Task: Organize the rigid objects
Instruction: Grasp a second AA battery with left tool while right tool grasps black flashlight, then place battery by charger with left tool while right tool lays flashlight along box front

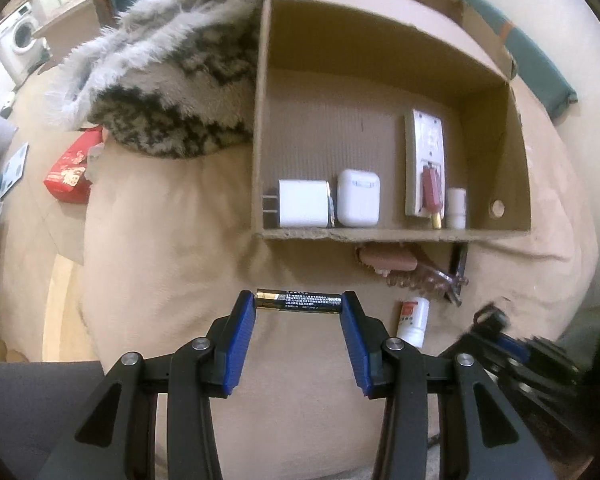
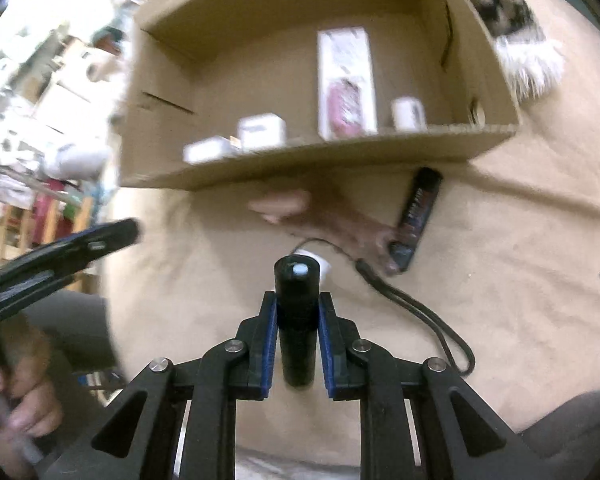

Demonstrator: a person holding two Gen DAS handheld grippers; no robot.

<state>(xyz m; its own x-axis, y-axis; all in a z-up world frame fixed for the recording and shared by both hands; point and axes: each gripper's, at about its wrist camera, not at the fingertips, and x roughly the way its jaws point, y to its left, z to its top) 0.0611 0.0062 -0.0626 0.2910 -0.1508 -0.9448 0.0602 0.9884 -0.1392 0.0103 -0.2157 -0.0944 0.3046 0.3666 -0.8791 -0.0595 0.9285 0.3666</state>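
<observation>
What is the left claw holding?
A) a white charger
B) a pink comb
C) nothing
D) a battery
D: the left claw has a black and gold battery pinched end to end between its blue pads, above the tan cloth in front of the cardboard box.

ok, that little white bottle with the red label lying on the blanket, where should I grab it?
Grip the white bottle across its round middle, coming down from above with the jaws astride its sides. It lies flat on the blanket, so the ends are harder to pinch.

Beige bed cover [image 1: 160, 240] — cardboard box [image 1: 380, 236], hairbrush [image 1: 412, 270], fluffy blanket [image 1: 172, 92].
</observation>
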